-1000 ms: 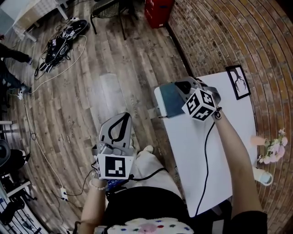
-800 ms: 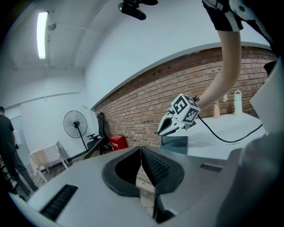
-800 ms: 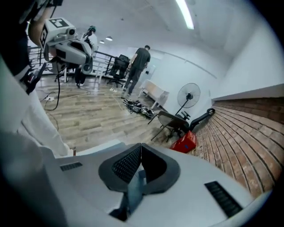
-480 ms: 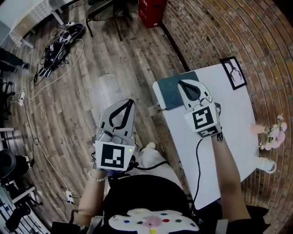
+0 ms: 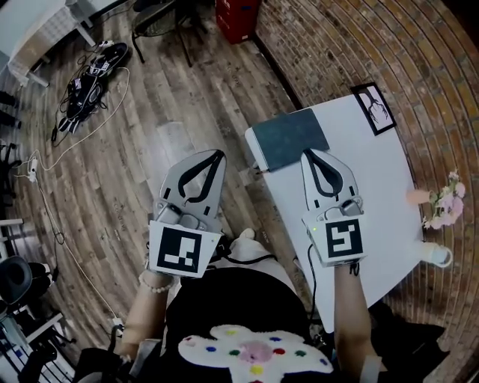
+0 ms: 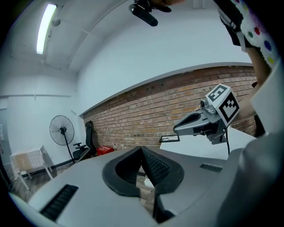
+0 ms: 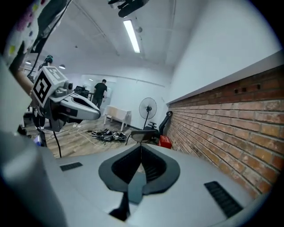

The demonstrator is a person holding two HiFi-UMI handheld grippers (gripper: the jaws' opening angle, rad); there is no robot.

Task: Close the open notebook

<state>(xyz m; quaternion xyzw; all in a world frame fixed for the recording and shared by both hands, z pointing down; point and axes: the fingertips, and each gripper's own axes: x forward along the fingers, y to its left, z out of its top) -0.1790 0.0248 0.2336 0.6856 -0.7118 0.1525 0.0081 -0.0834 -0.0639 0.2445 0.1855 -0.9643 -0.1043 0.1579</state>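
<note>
The notebook (image 5: pixel 288 138) lies shut, dark teal cover up, on the far left corner of the white table (image 5: pixel 374 194). My right gripper (image 5: pixel 308 152) is shut and empty, its tips over the notebook's near edge, raised and pointing away from me. My left gripper (image 5: pixel 219 152) is also shut and empty, held over the wooden floor to the left of the table. In the left gripper view my own jaws (image 6: pixel 142 148) meet with nothing between them, and the right gripper (image 6: pixel 208 119) shows to the right. The right gripper view shows closed jaws (image 7: pixel 141 145) and the left gripper (image 7: pixel 66 104).
A framed picture (image 5: pixel 372 107) lies at the table's far edge; pink flowers (image 5: pixel 447 203) and a white cup (image 5: pixel 436 254) are on the right. A brick wall runs beside the table. A red crate (image 5: pixel 236 19), a cable heap (image 5: pixel 90 78) and a standing fan (image 7: pixel 147 107) are farther off.
The right gripper drew back from the notebook toward me, rose and rolled its marker cube upward. The left gripper rose. The notebook's closed cover now shows in full.
</note>
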